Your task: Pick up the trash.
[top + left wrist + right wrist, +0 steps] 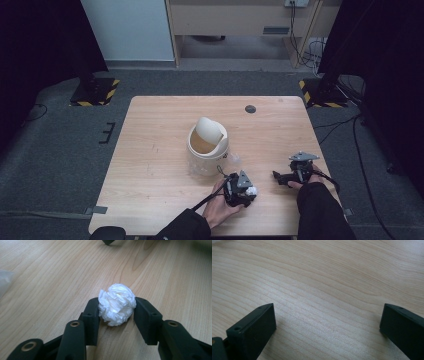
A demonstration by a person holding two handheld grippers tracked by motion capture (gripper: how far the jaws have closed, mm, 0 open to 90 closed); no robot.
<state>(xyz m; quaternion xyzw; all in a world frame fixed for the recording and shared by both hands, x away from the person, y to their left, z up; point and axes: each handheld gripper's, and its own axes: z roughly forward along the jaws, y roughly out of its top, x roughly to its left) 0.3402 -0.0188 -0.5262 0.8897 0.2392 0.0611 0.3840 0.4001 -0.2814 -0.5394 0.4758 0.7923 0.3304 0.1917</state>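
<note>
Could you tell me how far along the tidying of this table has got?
Done: the left gripper is closed on the crumpled white paper ball, which sits on the table. In hand: that grip. Left: probably lifting it and dropping it into the swing-lid bin. The right gripper rests open.

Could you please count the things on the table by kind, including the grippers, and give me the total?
Small bin with swing lid: 1
Crumpled white paper ball: 1
Clear plastic scrap beside the bin: 1
Grippers: 2, the left gripper shut on the paper ball, the right gripper open over bare wood
Total: 5
</note>
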